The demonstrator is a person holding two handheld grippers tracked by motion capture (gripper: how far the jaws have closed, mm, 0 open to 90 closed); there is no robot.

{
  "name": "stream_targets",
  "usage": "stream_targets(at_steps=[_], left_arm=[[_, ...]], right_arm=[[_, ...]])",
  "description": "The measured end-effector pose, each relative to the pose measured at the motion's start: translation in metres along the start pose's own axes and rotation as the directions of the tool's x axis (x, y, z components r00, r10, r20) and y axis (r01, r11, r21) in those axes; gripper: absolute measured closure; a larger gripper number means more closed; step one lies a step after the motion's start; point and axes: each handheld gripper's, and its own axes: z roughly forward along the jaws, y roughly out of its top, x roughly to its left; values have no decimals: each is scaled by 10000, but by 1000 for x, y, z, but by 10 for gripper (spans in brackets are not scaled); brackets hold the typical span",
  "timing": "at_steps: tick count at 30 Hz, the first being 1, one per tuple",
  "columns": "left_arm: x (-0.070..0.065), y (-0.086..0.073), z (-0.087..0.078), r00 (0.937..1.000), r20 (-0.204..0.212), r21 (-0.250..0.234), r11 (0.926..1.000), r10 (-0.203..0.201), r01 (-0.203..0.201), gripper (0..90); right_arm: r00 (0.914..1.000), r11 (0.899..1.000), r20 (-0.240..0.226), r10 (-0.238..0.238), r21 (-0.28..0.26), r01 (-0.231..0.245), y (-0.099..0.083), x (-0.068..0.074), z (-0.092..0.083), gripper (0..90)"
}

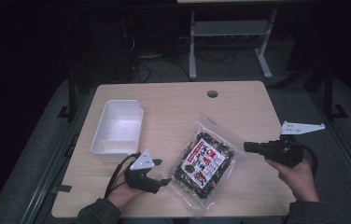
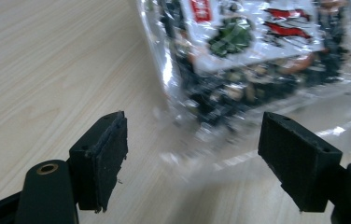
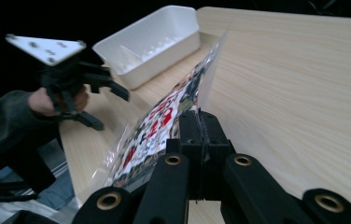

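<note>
A clear plastic snack bag with a red, white and dark label lies across the middle of the wooden table. My right gripper is shut on the bag's right edge. In the right gripper view the jaws pinch the film, and the bag slopes from them down toward the table. My left gripper stands open just left of the bag's near corner. In the left gripper view its jaws are spread over bare wood and the bag's crinkled edge, with nothing pressed between them.
A white empty plastic bin stands at the left of the table, behind the left gripper. A round cable hole sits near the far edge. A metal desk frame and cables lie on the dark floor beyond.
</note>
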Motion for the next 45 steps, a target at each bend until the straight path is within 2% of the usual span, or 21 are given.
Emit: stream_targets(at_steps=[3,5,8,9,10,11,14,19,21,24,26,27,31,32,33,34,35,36,39,41,45], left_arm=[[2,1,6,9995,267,76,9998,-192,190,235],[3,2,10,9985,427,132,9993,-350,345,236],[4,2,14,9944,851,163,9980,-621,610,243],[5,2,15,9923,1015,156,9975,-708,695,247],[6,2,17,9871,1334,165,9961,-883,869,251],[6,2,17,9871,1334,165,9961,-883,869,260],[8,2,17,9740,1929,85,9928,-1185,1191,305],[9,2,14,9698,2104,-63,9918,-1234,1276,428],[10,2,12,9647,2243,-107,9896,-1377,1438,452],[11,2,8,9642,2322,-249,9901,-1285,1380,597],[9,3,6,9717,2146,-284,9938,-985,1071,650],[6,4,5,9760,2028,-229,9960,-794,858,663],[5,5,4,9772,1998,-208,9968,-717,774,693],[5,5,4,9772,2009,-221,9969,-689,749,693],[4,5,2,9797,1922,-219,9979,-561,614,709],[4,5,2,9797,1922,-219,9979,-561,614,710],[3,6,2,9815,1863,-256,9984,-445,501,712],[3,6,2,9815,1863,-256,9984,-445,501,713],[2,6,2,9836,1748,-228,9985,-444,491,713],[2,5,2,9851,1677,-195,9989,-392,430,712],[0,6,2,9863,1620,-267,9991,-296,344,712]], right_arm=[[9983,9992,-419,-412,-22,411,10,7,4,898],[9972,9985,-521,-546,-40,544,12,9,6,898],[9926,9964,-890,-827,-244,808,19,16,7,897],[9916,9960,-958,-865,-320,837,21,18,8,897],[9905,9954,-1034,-909,-392,872,22,20,8,897],[9905,9954,-1034,-909,-392,872,22,20,8,897],[9868,9931,-1212,-1069,-610,1001,27,25,12,898],[9844,9903,-1305,-1182,-890,1071,35,28,22,898],[9841,9897,-1322,-1184,-967,1060,37,28,24,898],[9870,9881,-1188,-1083,-1224,937,40,27,30,897],[9890,9879,-1061,-1029,-1272,892,40,26,32,894],[9899,9879,-968,-1039,-1256,914,40,26,33,891],[9914,9870,-912,-942,-1388,810,36,24,33,868],[9924,9874,-822,-917,-1368,799,35,23,34,831],[9933,9879,-840,-789,-1401,666,32,21,35,742],[9933,9879,-840,-789,-1401,666,32,21,35,742],[9936,9895,-948,-619,-1361,487,28,18,38,663],[9936,9895,-948,-619,-1361,487,28,18,38,663],[9944,9937,-994,-351,-1097,241,20,13,47,516],[9932,9977,-1159,-124,-670,46,12,9,59,419],[9928,9994,-1201,-29,-333,-11,6,9,71,403]])
